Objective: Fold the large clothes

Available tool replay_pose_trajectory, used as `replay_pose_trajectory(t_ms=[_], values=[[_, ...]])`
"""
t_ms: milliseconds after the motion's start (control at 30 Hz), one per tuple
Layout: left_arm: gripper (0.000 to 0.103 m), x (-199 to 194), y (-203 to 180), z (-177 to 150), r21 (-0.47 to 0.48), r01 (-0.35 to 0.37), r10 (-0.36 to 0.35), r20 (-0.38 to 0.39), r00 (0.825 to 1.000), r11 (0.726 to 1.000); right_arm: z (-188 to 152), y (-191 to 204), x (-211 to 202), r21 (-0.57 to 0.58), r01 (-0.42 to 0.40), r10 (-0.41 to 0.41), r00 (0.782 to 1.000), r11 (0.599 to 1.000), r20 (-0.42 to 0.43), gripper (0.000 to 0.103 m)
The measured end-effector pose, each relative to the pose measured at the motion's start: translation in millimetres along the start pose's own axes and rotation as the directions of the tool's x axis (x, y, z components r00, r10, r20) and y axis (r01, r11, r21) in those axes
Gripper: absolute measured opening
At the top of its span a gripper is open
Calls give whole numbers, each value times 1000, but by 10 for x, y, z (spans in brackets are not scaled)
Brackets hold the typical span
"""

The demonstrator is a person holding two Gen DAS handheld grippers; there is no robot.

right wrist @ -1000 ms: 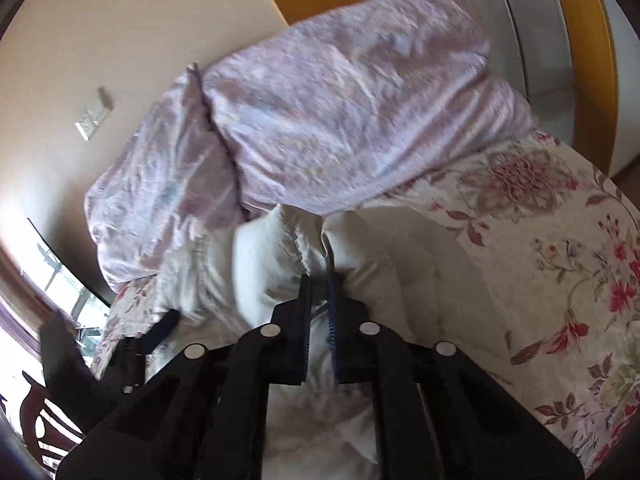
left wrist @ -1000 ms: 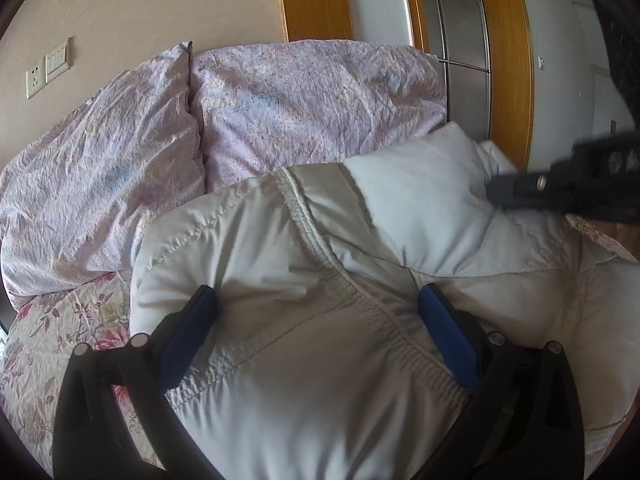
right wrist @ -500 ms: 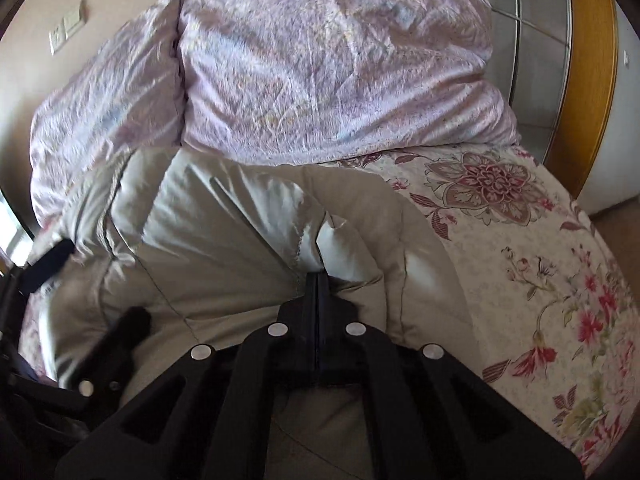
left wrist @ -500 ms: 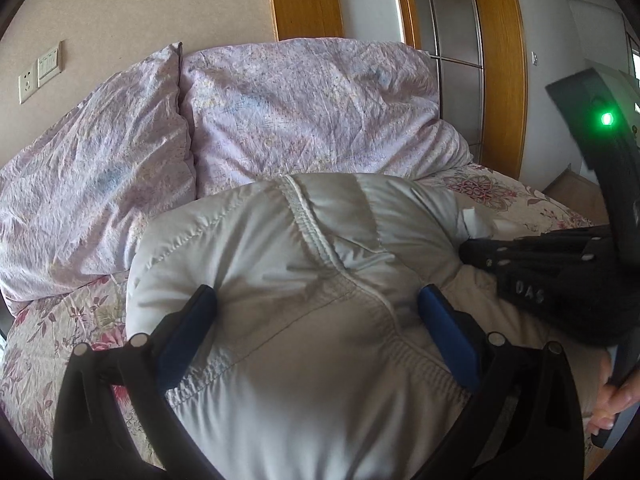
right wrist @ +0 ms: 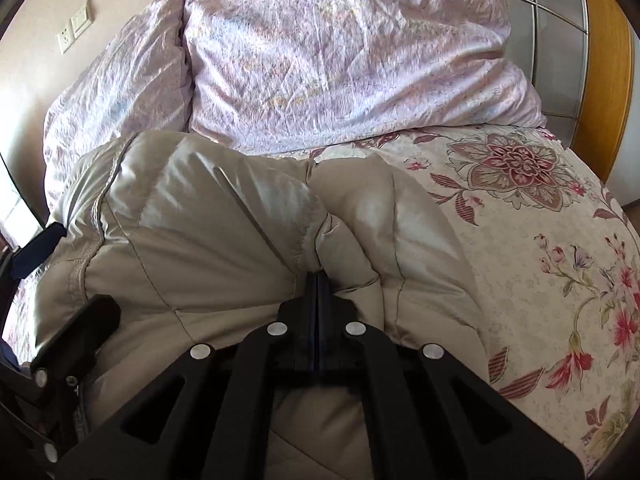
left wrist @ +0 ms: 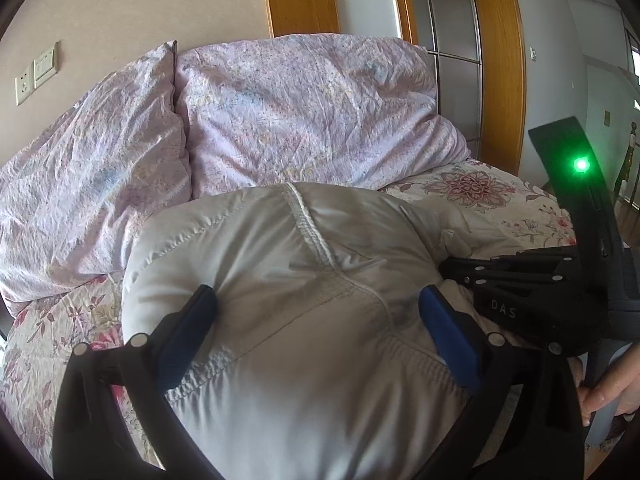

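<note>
A pale grey puffy jacket [left wrist: 304, 288] lies bunched on the flowered bed sheet [right wrist: 540, 248], just in front of the pillows. My left gripper [left wrist: 318, 308] straddles its thick middle; both blue pads [left wrist: 192, 320] dent the padding, jaws wide. In the right wrist view my right gripper [right wrist: 318, 276] is shut, pinching a fold of the jacket [right wrist: 224, 224] at its right side. The left wrist view shows the right gripper [left wrist: 446, 268] low at the jacket's right edge, with a hand [left wrist: 608, 388] on its handle. The left gripper's blue pad [right wrist: 38, 248] shows at the right view's left edge.
Two lilac pillows [left wrist: 288, 112] lean against the wall at the head of the bed. A wooden door frame with glass panes [left wrist: 496, 60] stands behind on the right. A wall socket and switch [left wrist: 36, 76] sit at the upper left. Bare sheet lies right of the jacket.
My right gripper came down with the jacket's fold, rolled level and closed fully on it. The lifted panel now lies low on the bed. My left gripper stayed put.
</note>
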State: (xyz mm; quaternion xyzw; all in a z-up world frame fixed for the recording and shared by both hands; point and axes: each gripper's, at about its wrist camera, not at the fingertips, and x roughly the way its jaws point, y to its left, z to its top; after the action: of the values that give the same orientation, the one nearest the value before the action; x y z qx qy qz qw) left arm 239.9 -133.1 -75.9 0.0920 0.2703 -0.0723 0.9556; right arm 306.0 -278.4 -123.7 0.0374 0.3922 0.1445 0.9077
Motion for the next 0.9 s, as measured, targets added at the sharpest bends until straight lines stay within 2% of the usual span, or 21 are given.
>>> replay_pose_trajectory(t_ms=[67, 167, 233, 333, 433, 567, 767, 900], values=[[101, -106, 47, -10, -23, -29, 29, 1, 1000, 999, 18, 46, 5, -24, 29, -29, 1000, 999, -11, 0], [101, -290, 197, -32, -73, -34, 34, 3, 999, 997, 55, 135, -28, -75, 98, -101, 995, 992, -28, 0], [101, -364, 333, -35, -79, -80, 80, -3, 997, 994, 67, 182, -69, -102, 131, -135, 991, 986, -26, 0], [101, -352, 525, 2, -80, -158, 157, -10, 988, 984, 62, 133, -81, -80, 117, -119, 993, 990, -23, 0], [101, -273, 654, 59, -82, -192, 191, -23, 981, 978, 24, 72, -89, -47, 97, -98, 995, 994, -9, 0], [101, -80, 610, -27, -41, -189, 187, -32, 982, 981, -18, 40, -89, -22, 83, -83, 997, 996, 12, 0], [101, 141, 708, -96, -97, -107, 97, -104, 990, 989, -52, 6, -67, -1, 65, -65, 997, 998, 30, 0], [101, 207, 682, -136, -94, -116, 105, -113, 988, 989, -60, -2, -55, 2, 63, -63, 997, 998, 33, 0]])
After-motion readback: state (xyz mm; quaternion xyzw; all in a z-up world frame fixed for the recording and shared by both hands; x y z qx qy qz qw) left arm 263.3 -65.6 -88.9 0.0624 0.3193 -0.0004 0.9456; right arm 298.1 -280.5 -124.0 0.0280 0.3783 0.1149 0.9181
